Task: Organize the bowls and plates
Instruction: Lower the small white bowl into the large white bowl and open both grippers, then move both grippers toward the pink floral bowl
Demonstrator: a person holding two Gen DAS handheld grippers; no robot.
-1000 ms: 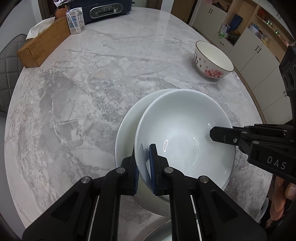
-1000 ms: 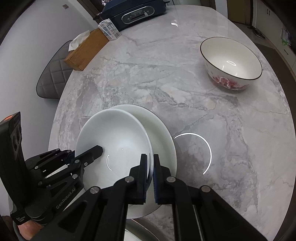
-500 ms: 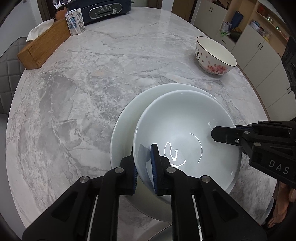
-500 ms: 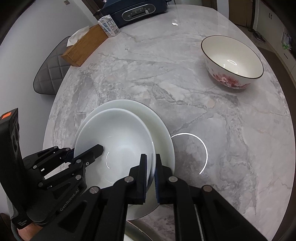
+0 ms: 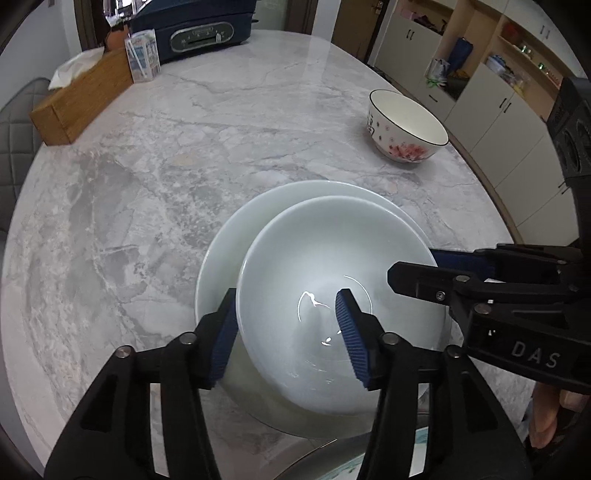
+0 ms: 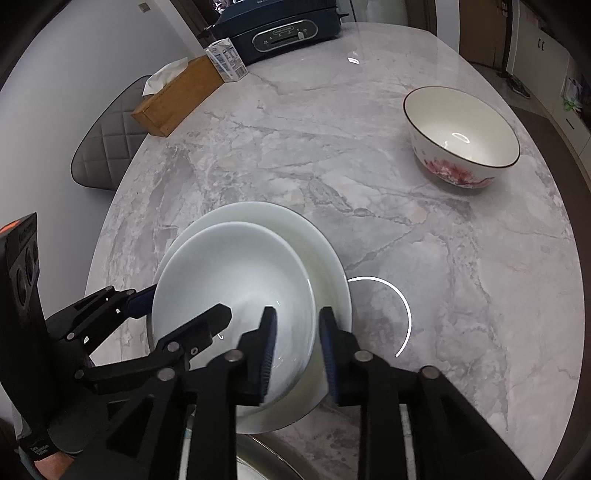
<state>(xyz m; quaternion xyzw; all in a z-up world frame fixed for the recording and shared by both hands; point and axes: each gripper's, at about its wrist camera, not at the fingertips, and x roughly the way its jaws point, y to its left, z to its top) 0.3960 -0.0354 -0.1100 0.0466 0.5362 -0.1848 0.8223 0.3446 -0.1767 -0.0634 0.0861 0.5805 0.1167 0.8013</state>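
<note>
A plain white bowl (image 5: pixel 325 280) (image 6: pixel 229 273) rests in a wider white plate (image 5: pixel 221 258) (image 6: pixel 325 251) at the near edge of the marble table (image 5: pixel 166 177). My left gripper (image 5: pixel 286 328) straddles the bowl's near-left rim. Its jaws are opening, and neither pad presses on the rim. In the right wrist view my right gripper (image 6: pixel 297 345) straddles the rim on the opposite side. Its jaws are opening too, with a gap at each pad. A bowl with red flowers and a dark rim (image 5: pixel 406 129) (image 6: pixel 461 136) stands apart at the far right.
At the far left lie a wooden tissue box (image 5: pixel 81 99), a small carton (image 5: pixel 144 59) and a dark blue appliance (image 5: pixel 195 29). A grey quilted chair (image 6: pixel 107 147) stands beyond the table's left edge. White cabinets (image 5: pixel 498 92) line the right side.
Both grippers were shut on the white bowl's rim and have spread their jaws off it. The bowl has settled lower and more centred on the plate.
</note>
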